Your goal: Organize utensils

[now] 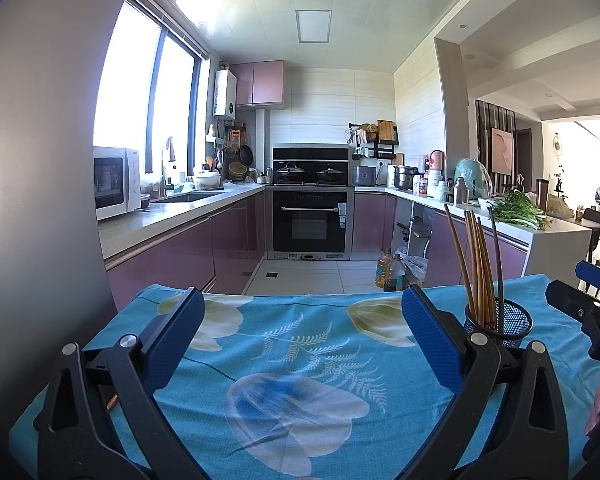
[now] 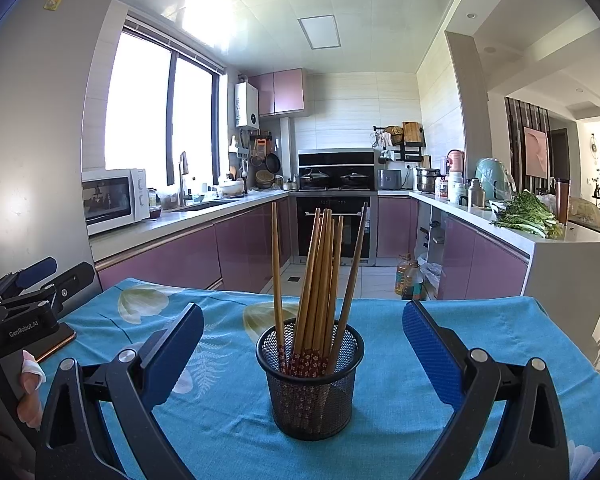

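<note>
The counter point(image 2: 480, 332) is covered by a woven blue cloth point(image 1: 300, 344) printed with pale flowers and fern fronds. Both tongs are held above this cloth. The left tongs point(image 1: 302, 340) are spread wide, with nothing between the flat, dimpled blue pads point(image 1: 432, 336); their arms are of black moulded plastic with round metal pivots. The right tongs point(image 2: 303, 352) are likewise spread wide and grip nothing. A round black wire-mesh cup point(image 2: 310, 376) stands upright on the cloth between the right tongs' pads point(image 2: 172, 356), apart from both. In the left view the cup is seen just beyond the right-hand pad. A bundle of straight wooden chopsticks point(image 2: 320, 280) is stood in the cup, fanned outward, with red flower-patterned ends at the bottom.
</note>
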A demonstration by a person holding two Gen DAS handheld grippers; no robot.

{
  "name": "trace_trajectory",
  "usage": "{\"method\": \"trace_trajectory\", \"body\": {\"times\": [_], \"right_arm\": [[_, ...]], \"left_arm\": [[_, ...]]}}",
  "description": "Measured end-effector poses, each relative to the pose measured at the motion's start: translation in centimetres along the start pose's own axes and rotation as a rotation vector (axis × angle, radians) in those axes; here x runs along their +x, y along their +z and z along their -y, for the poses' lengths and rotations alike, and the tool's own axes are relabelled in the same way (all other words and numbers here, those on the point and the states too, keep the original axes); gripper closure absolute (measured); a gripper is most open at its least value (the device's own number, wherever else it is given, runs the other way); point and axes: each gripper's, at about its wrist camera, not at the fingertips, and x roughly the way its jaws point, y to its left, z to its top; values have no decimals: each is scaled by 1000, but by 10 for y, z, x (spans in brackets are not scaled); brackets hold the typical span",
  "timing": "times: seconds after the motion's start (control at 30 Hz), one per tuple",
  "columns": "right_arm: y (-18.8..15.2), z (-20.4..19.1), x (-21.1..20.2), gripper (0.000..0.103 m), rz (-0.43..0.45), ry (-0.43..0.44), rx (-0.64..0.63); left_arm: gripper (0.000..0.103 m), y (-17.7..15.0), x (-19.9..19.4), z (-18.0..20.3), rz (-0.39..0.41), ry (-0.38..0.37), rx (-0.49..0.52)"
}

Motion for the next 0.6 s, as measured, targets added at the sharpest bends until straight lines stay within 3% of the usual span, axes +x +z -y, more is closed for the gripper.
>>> {"method": "trace_trajectory", "body": {"times": [0.6], "right_arm": [[1,-3,1,7,-2,-4,4]], "left_arm": [[6,0,0,0,0,1,0]]}}
